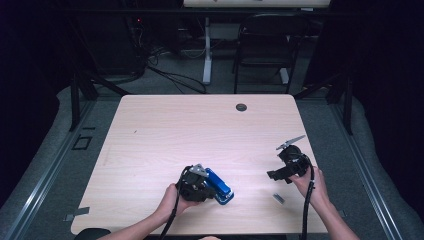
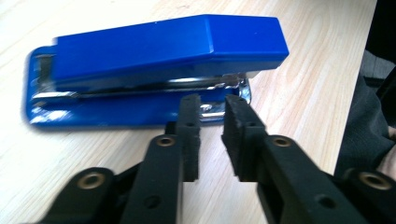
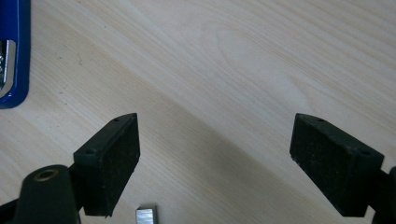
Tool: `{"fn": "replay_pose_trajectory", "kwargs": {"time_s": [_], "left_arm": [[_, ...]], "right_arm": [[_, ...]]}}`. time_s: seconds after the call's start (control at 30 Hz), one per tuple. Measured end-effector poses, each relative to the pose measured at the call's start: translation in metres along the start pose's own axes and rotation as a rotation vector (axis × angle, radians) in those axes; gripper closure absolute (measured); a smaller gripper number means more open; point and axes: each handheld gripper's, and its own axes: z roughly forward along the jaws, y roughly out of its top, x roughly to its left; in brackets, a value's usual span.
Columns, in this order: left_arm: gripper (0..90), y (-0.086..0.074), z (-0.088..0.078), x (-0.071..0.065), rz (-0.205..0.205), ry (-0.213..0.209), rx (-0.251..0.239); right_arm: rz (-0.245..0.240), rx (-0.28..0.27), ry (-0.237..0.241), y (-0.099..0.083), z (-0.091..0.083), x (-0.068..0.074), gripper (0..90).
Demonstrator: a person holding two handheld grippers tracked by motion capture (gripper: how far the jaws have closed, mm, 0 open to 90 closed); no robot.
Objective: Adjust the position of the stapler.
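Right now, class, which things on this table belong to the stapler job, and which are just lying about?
In the job:
- blue stapler
- strip of staples
- left gripper, fingers slightly apart at the stapler's front
- right gripper, fingers wide open above the table

Lying about:
- black chair
- floor cables
- table's round grommet

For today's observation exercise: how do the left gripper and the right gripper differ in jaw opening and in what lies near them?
The left gripper has its jaws a narrow gap apart; the right gripper has them spread wide. The left gripper's tips sit at the blue stapler, pads not pressing on it; the right gripper hangs over bare table, with a small strip of staples below it. Both have black padded jaws and hold nothing.
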Motion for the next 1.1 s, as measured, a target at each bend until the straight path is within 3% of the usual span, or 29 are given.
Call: {"fn": "replay_pose_trajectory", "kwargs": {"time_s": [0.23, 0.27, 0.33, 0.37, 0.57, 0.8, 0.87, 1.0, 1.1], "left_arm": [[49.1, -0.002, -0.024, 0.019, -0.036, 0.048, -0.001], [45.7, -0.002, -0.028, 0.023, -0.040, 0.071, -0.005], [39.8, -0.004, -0.034, 0.030, -0.051, 0.075, -0.003], [36.3, -0.004, -0.037, 0.032, -0.049, 0.083, 0.002], [18.0, -0.014, -0.058, 0.058, -0.084, 0.131, 0.010], [10.0, -0.018, -0.073, 0.082, -0.125, 0.210, -0.018], [7.2, -0.018, -0.073, 0.086, -0.139, 0.215, -0.021], [1.1, -0.017, -0.070, 0.090, -0.139, 0.222, 0.003], [0.4, -0.016, -0.071, 0.093, -0.129, 0.237, -0.005]], "right_arm": [[-0.015, 0.002, 0.023, 0.004, 0.002, 0.012, 14.6], [-0.021, 0.006, 0.025, 0.005, 0.002, 0.013, 14.4], [-0.006, -0.023, 0.040, 0.005, 0.005, 0.019, 13.9], [-0.026, 0.005, 0.046, 0.007, 0.004, 0.020, 13.8], [-0.054, 0.005, 0.074, 0.014, 0.007, 0.033, 9.6], [-0.068, 0.002, 0.102, 0.023, 0.008, 0.048, 2.7], [-0.075, -0.008, 0.115, 0.026, 0.007, 0.054, 0.7], [-0.106, -0.010, 0.129, 0.030, 0.007, 0.066, 0.1], [-0.107, -0.011, 0.135, 0.033, 0.008, 0.074, 0.2]]}}
